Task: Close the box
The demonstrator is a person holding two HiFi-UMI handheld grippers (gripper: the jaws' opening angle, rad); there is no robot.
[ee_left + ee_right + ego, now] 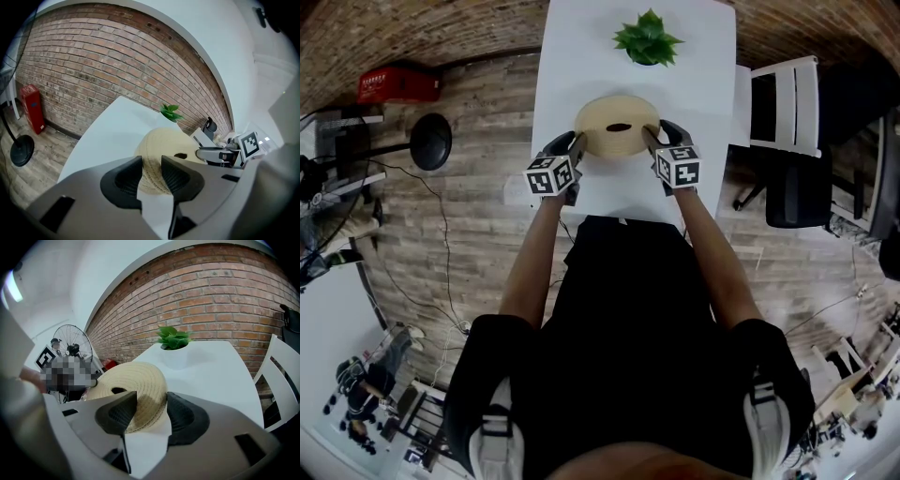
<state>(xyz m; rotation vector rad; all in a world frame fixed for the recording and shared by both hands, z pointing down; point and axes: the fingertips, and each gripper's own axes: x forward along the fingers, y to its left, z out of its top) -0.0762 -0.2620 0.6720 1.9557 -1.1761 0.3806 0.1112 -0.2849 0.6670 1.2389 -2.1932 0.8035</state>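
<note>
A round woven straw box with a domed lid and a dark hole in its top sits on the white table, near the front edge. My left gripper is at its left side and my right gripper at its right side. In the left gripper view the coiled edge of the lid fills the gap between the jaws of the left gripper. In the right gripper view the lid's rim sits between the pads of the right gripper. Both are shut on it.
A green potted plant stands at the table's far end, behind the box. A white chair stands to the right of the table. A red case and a black fan base are on the wooden floor to the left.
</note>
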